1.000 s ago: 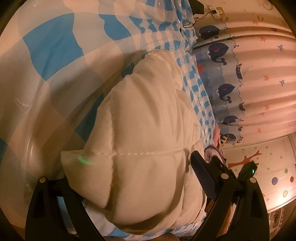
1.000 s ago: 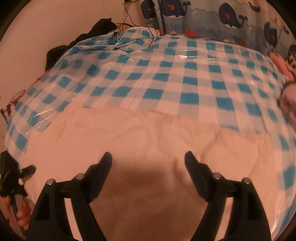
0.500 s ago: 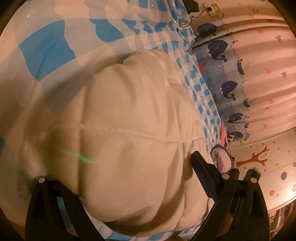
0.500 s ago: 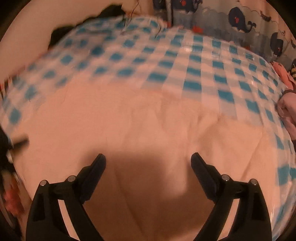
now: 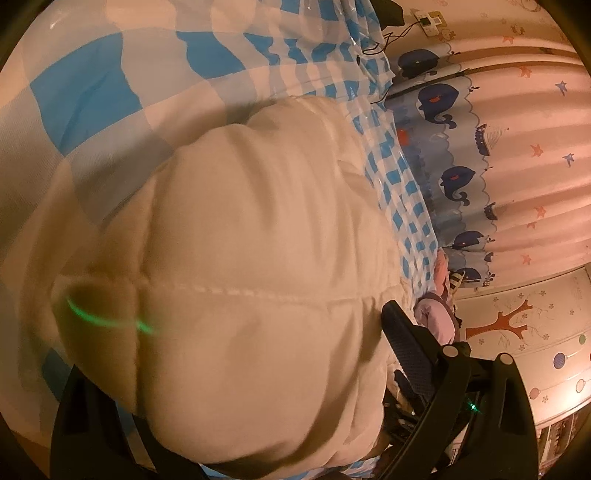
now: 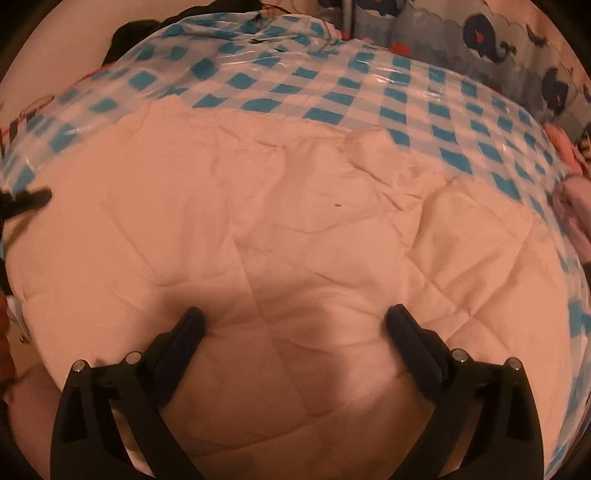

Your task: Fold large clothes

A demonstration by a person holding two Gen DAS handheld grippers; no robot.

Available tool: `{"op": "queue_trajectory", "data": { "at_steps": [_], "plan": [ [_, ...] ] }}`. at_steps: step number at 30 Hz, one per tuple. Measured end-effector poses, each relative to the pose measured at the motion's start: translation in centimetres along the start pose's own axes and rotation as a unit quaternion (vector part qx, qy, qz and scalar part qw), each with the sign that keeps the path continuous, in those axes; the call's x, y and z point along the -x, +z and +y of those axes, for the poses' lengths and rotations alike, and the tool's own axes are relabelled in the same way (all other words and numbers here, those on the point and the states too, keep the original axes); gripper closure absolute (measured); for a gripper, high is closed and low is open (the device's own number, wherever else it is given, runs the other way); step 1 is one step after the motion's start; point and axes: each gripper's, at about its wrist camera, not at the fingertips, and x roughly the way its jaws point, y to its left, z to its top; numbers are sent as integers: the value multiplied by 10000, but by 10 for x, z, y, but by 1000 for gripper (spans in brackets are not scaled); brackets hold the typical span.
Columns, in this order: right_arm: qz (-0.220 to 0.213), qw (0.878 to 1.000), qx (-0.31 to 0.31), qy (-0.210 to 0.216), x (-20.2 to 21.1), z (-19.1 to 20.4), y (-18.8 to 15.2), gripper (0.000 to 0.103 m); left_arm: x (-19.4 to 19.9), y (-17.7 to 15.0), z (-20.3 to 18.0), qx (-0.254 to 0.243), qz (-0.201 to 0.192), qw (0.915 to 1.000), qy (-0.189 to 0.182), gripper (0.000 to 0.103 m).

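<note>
A cream quilted padded garment [image 6: 295,236] lies spread on a blue-and-white checked bed cover [image 6: 369,88]. In the left wrist view the same garment [image 5: 251,266] bulges up between the fingers of my left gripper [image 5: 236,354]; the jaws stand wide apart, the right finger [image 5: 406,347] shows beside the fabric and the left finger is hidden under it. My right gripper [image 6: 293,325] is open, both fingers resting just over the garment's near part. The left gripper's tip [image 6: 26,201] shows at the garment's left edge.
A whale-print curtain [image 5: 480,155] hangs beyond the bed's far side. Pink and lilac clothes [image 5: 439,317] lie at the bed's edge, also in the right wrist view [image 6: 572,192]. Dark clothing and cables [image 6: 140,33] sit at the bed's far corner by the wall.
The left gripper has pushed further in along the garment, which now fills more of its view. The right gripper has moved forward and lower over the garment, its jaws still wide.
</note>
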Motion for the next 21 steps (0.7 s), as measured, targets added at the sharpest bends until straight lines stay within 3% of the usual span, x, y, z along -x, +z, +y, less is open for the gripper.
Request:
{"op": "queue_trajectory", "data": {
  "at_steps": [3, 7, 10, 12, 15, 17, 21],
  "plan": [
    [-183, 9998, 81, -78, 18, 5, -1, 8, 1, 2, -1, -28, 15, 10000, -31, 15],
    [90, 9999, 141, -33, -6, 3, -12, 6, 7, -2, -17, -387, -104, 9992, 10, 48],
    [154, 9999, 70, -25, 2, 3, -8, 7, 17, -3, -39, -748, -212, 9970, 58, 59],
    [-40, 10000, 28, 32, 16, 3, -11, 7, 24, -4, -52, -956, -264, 9950, 86, 61],
    [68, 9999, 77, 103, 5, 2, -22, 6, 30, -12, -76, -1310, -339, 9907, 167, 64],
    [163, 9997, 151, 84, -6, 2, -24, 6, 33, -24, -99, -1682, -426, 9846, 227, 65],
    [192, 9996, 213, 69, -13, 5, -19, 6, 34, -54, -158, -2630, -455, 9631, 339, 66]
  ]
}}
